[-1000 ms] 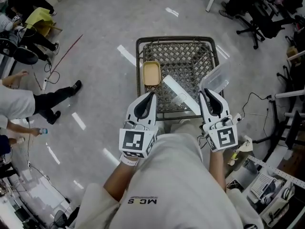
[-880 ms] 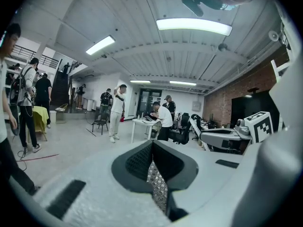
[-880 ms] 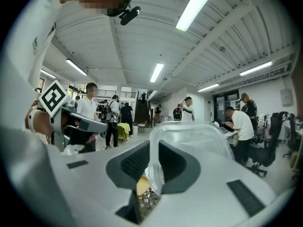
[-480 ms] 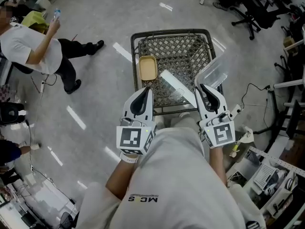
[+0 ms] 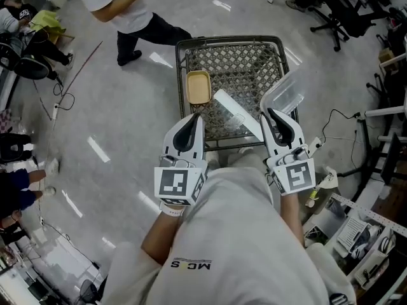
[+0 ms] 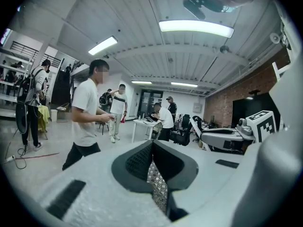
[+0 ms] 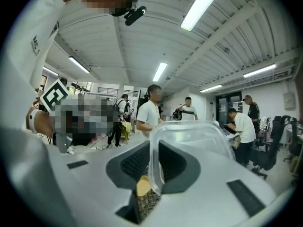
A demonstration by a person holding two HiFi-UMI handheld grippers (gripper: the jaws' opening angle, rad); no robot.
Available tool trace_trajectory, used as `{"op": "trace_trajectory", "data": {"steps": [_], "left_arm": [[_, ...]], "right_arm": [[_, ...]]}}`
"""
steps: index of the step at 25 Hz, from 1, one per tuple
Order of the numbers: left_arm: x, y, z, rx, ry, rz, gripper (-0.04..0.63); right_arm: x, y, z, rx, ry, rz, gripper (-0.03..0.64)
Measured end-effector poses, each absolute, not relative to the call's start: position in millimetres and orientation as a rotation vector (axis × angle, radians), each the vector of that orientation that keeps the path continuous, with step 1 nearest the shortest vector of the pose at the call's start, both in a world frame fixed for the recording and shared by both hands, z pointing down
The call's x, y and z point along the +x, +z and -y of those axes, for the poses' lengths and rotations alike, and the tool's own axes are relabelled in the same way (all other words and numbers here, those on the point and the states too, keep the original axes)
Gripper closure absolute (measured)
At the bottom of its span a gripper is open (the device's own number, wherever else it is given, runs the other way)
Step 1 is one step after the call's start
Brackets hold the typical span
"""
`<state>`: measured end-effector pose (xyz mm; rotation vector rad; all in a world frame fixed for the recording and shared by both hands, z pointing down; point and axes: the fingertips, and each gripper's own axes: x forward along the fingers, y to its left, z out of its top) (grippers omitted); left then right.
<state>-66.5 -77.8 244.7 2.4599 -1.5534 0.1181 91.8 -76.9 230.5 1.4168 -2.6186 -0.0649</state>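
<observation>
The right gripper [image 7: 152,171] is clamped on the rim of a clear plastic container [image 5: 285,95] and holds it tilted above the right edge of a wire basket [image 5: 180,62]. The left gripper [image 6: 152,148] has its jaws pressed together with nothing between them, above the basket's near edge. A shallow yellow tray [image 5: 198,86] by the left rim and a long white strip [image 5: 236,115] lie on the mesh.

A person leans over a wire basket [image 5: 245,68] on the grey floor. The right hand-held gripper [image 5: 271,113] grips a clear plastic tub [image 5: 286,94] at the basket's right edge. The left hand-held gripper [image 5: 198,118] hangs near a tan tray [image 5: 198,86] inside. A passer-by [image 5: 127,5] is mid-stride beyond.
</observation>
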Motion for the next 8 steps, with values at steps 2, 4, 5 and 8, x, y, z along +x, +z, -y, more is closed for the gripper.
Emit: {"op": "trace_trajectory", "data": {"steps": [2, 4, 5, 8], "left_arm": [[-67.0, 245.7, 78.0, 2.461, 0.12, 1.55, 0.571], [-68.0, 246.7, 78.7, 2.46, 0.12, 1.549, 0.569], [-68.5, 247.2, 79.2, 2.46, 0.119, 1.548, 0.571], [-68.9, 248.2, 80.9, 2.458, 0.115, 1.543, 0.569]], "right_arm": [[90.3, 229.2, 77.9, 1.421, -0.059, 2.62, 0.546], [89.1, 230.1, 79.3, 1.424, -0.053, 2.621, 0.546], [89.0, 231.6, 79.8, 1.423, -0.051, 2.619, 0.546], [86.5, 232.6, 81.4, 1.423, -0.034, 2.619, 0.546]]}}
